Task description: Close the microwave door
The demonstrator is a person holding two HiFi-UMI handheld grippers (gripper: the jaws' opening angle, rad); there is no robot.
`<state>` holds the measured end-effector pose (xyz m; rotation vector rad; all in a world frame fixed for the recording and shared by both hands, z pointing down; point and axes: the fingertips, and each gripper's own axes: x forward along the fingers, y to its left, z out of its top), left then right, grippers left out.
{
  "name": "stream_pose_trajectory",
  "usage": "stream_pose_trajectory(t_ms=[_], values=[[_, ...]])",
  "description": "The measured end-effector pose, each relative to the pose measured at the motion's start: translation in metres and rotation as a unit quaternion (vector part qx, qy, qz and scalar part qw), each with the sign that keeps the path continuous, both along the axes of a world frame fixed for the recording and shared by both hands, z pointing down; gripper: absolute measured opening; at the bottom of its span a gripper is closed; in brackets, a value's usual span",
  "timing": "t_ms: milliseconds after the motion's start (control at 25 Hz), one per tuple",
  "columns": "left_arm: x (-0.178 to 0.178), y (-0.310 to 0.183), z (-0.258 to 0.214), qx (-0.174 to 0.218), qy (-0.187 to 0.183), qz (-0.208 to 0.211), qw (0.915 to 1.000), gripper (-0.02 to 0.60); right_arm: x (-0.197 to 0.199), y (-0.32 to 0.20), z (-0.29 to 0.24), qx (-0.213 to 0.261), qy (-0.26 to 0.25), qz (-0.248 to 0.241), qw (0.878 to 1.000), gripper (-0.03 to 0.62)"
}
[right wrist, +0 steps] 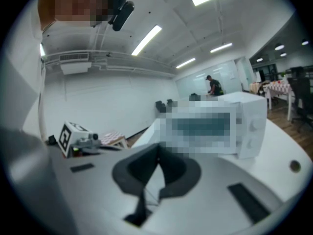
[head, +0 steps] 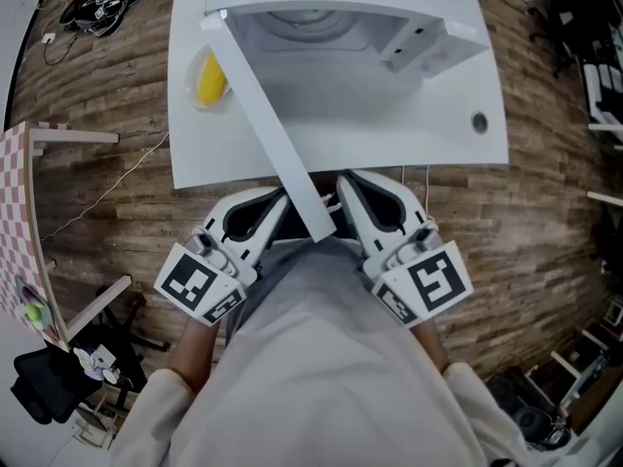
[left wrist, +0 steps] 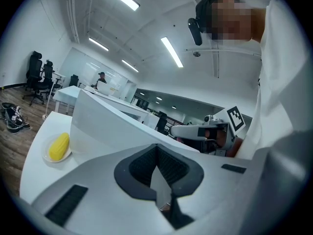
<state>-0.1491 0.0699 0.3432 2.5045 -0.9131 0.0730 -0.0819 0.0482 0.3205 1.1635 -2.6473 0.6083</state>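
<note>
The white microwave (head: 389,27) stands on a white table (head: 209,159) with its door (head: 277,144) swung wide open toward me, seen edge-on as a long white bar. The door's free end reaches past the table's front edge, between my two grippers. My left gripper (head: 280,200) is just left of that end and my right gripper (head: 343,181) just right of it, both shut and holding nothing. In the left gripper view the door (left wrist: 112,124) rises as a white slab ahead of the shut gripper (left wrist: 156,148). The right gripper view shows the microwave (right wrist: 252,126) beyond the shut gripper (right wrist: 157,150).
A yellow corn cob on a small plate (head: 209,78) lies on the table left of the microwave, beside the door's hinge side. A cable hole (head: 478,122) sits at the table's right. A checkered table (head: 15,197) and a dark chair (head: 44,382) stand at the left.
</note>
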Motion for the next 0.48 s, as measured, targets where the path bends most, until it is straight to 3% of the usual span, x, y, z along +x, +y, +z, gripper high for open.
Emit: stream_pose_trajectory(t_ms=[480], values=[[0.018, -0.010, -0.003, 0.004, -0.007, -0.004, 1.0000, 0.015, 0.031, -0.011, 0.001, 0.001, -0.007, 0.020, 1.000, 0.021]])
